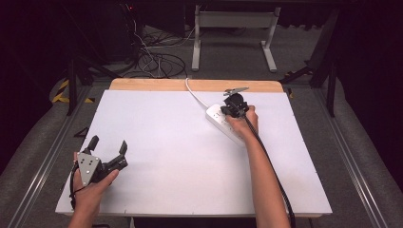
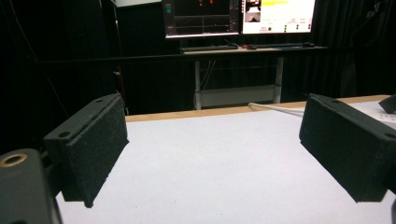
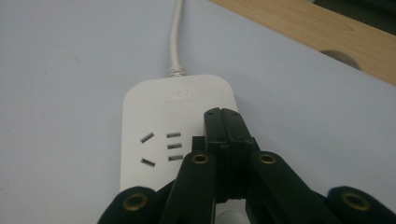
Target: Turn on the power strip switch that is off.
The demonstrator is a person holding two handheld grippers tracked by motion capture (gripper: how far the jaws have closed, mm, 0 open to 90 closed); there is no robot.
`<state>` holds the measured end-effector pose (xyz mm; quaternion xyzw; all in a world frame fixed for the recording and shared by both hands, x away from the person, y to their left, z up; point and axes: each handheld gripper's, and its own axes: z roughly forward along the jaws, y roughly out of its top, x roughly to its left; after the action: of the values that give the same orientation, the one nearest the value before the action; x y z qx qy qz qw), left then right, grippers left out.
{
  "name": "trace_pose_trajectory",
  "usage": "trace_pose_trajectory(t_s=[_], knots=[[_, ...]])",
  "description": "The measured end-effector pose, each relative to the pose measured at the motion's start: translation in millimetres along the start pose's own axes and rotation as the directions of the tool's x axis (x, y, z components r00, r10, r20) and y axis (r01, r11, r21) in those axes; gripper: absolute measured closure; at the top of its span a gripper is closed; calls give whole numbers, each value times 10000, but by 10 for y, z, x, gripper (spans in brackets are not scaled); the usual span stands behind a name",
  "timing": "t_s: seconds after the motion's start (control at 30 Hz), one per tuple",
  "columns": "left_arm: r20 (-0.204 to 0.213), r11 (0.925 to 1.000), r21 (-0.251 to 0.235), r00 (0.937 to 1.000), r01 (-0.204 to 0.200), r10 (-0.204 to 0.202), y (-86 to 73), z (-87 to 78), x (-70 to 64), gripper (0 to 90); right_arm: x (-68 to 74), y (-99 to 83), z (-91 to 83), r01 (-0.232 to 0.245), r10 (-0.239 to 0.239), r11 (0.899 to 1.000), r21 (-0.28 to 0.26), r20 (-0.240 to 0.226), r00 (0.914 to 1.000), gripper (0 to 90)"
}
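On the far right, the right gripper (image 3: 223, 122), jaws together, presses the hard, light power strip (image 3: 154, 116). Left gripper (image 1: 109, 146) waits open. Grab its long sides.

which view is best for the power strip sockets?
Right gripper view: the power strip lies close under the right hand-held gripper, socket slots plain. High view shows it small, partly behind the hand. Left gripper view catches just a corner at the right edge.

Power strip (image 1: 223, 122) on table (image 1: 171, 142), far right; right tongs (image 1: 234, 110) over it; left tongs (image 1: 108, 146) near left.
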<state>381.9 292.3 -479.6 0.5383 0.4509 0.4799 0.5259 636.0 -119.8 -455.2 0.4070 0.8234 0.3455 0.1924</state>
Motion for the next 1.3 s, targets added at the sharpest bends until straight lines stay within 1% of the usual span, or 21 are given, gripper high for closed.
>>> trace_pose_trajectory(t_s=[0.23, 0.4, 0.47, 0.57, 0.7, 0.87, 1.0, 1.13, 1.23, 1.3], knots=[[-23, 10000, -4, 10000, -9, 9, 1, 3, 4, 86, 14, 2, 14, 59, -59, 10000, 14, -25, 10000, 900], [-19, 10000, -4, 10000, -5, 5, 1, 3, 3, 87, 55, 11, 15, 338, -339, 9994, 71, 262, 9991, 900], [-16, 10000, -10, 10000, -15, 15, 2, 2, 4, 87, 47, 8, 14, 251, -252, 9997, 53, 215, 9995, 900], [-29, 10000, -9, 10000, -35, 35, 3, -3, 6, 87, 56, 9, 14, 309, -311, 9995, 67, 288, 9991, 900], [-5, 10000, 17, 10000, -34, 34, 2, -6, 5, 87, 56, 8, 13, 270, -272, 9996, 65, 310, 9991, 900], [-3, 10000, 24, 10000, -40, 40, -1, -4, 4, 87, 53, 4, 13, 227, -227, 9997, 25, 257, 9994, 900], [-24, 10000, 5, 10000, -40, 40, 0, -3, 7, 87, 57, 3, 13, 302, -302, 9995, 18, 304, 9991, 900], [-5, 10000, 31, 10000, -21, 21, -3, -1, 4, 87, 49, -1, 13, 225, -225, 9997, -14, 224, 9995, 900], [-3, 10000, 42, 10000, -59, 59, -3, 1, 2, 87, 56, 0, 12, 286, -286, 9996, 3, 300, 9991, 900], [13, 10000, 45, 10000, -39, 39, -4, 0, -2, 87, 52, -2, 13, 254, -253, 9997, -25, 265, 9993, 900]])
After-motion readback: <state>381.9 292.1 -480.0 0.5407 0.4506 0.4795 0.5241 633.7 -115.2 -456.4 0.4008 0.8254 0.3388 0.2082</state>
